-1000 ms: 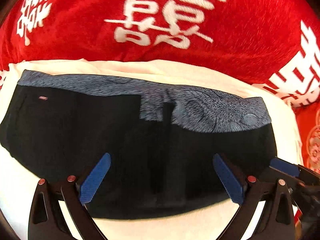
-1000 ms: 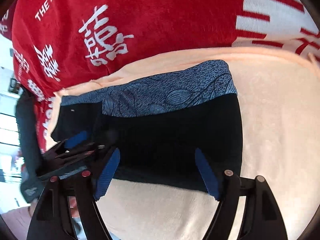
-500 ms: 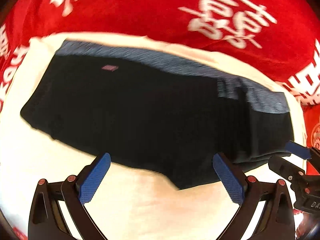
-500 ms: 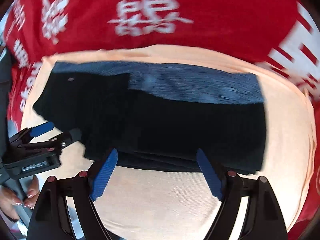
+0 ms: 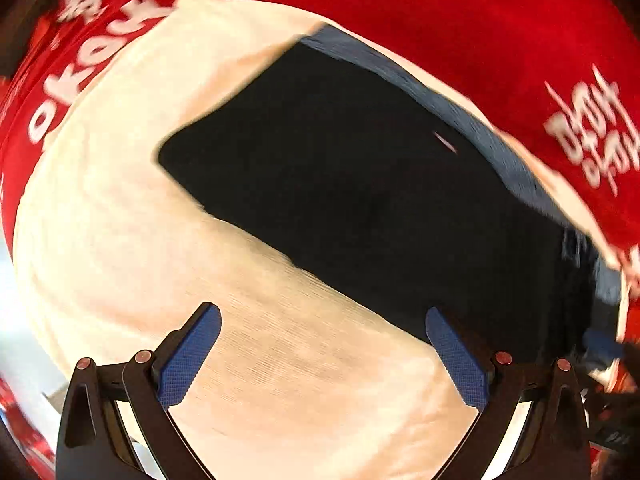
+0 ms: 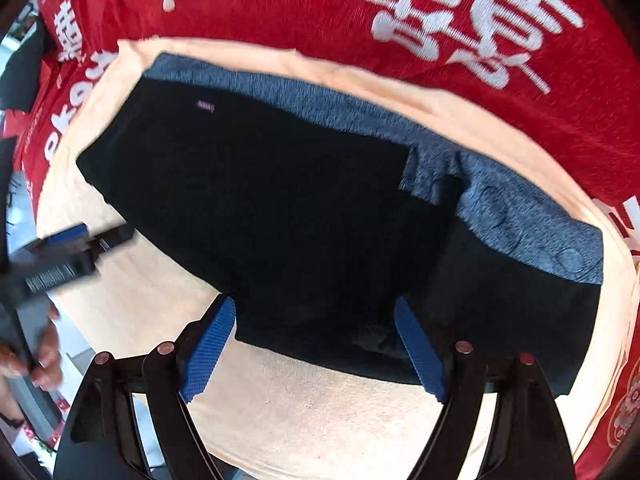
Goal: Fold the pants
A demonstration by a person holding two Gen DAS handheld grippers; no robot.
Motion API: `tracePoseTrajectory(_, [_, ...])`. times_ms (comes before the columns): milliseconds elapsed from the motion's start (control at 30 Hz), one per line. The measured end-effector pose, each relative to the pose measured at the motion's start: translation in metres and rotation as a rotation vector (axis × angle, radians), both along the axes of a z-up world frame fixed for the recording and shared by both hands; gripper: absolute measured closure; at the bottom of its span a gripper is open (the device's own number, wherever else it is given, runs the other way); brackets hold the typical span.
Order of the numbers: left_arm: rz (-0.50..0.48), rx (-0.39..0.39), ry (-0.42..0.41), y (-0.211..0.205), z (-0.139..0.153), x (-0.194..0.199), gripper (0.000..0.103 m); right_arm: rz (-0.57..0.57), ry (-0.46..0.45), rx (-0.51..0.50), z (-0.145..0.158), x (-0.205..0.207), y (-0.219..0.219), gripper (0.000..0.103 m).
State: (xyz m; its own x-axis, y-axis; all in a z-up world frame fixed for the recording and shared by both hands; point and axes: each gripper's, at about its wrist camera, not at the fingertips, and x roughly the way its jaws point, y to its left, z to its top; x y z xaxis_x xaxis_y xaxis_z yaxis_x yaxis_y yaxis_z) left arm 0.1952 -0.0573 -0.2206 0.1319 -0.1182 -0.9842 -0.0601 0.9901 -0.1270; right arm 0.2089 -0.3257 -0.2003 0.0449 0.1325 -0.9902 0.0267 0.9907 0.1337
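Black pants lie folded into a compact block on a cream towel, which sits on a red blanket with white characters. A blue-grey patterned waistband runs along the far edge of the block, from 11 o'clock down to 3 o'clock in the right wrist view; a small pink label shows near its 11 o'clock end. Right gripper: jaws spread wide, blue pads on either side of the near hem of the block at 6 o'clock, nothing pinched. Left gripper: jaws also spread, left pad over bare towel, right pad at the near edge of the pants, which fill the frame from centre toward 3 o'clock. Left view is motion-blurred. In the right wrist view the left gripper appears at 9 o'clock, just beside the 9 o'clock corner of the block, with the person's hand on its handle; contact with the cloth cannot be told
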Motion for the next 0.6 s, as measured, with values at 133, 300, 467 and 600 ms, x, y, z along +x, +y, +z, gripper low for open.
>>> tracePoseTrajectory(133, [0.112, -0.157, -0.028, 0.04, -0.003, 0.008, 0.0, 0.007, 0.032, 0.0, -0.014, -0.006, 0.005, 0.019])
tracePoseTrajectory(300, [0.198, -0.365, -0.022, 0.071, -0.018, 0.016, 0.0, 0.012, 0.023, -0.003, -0.021, -0.01, 0.008, 0.018])
tracePoseTrajectory(467, [0.141, -0.445, -0.074, 0.073, -0.022, 0.025, 0.0, -0.024, 0.021, 0.029, -0.023, -0.007, 0.001, 0.018])
tracePoseTrajectory(600, [0.163, -0.527, -0.081, 0.072, -0.023, 0.03, 0.0, -0.002, 0.018, 0.008, -0.025, -0.005, 0.007, 0.017])
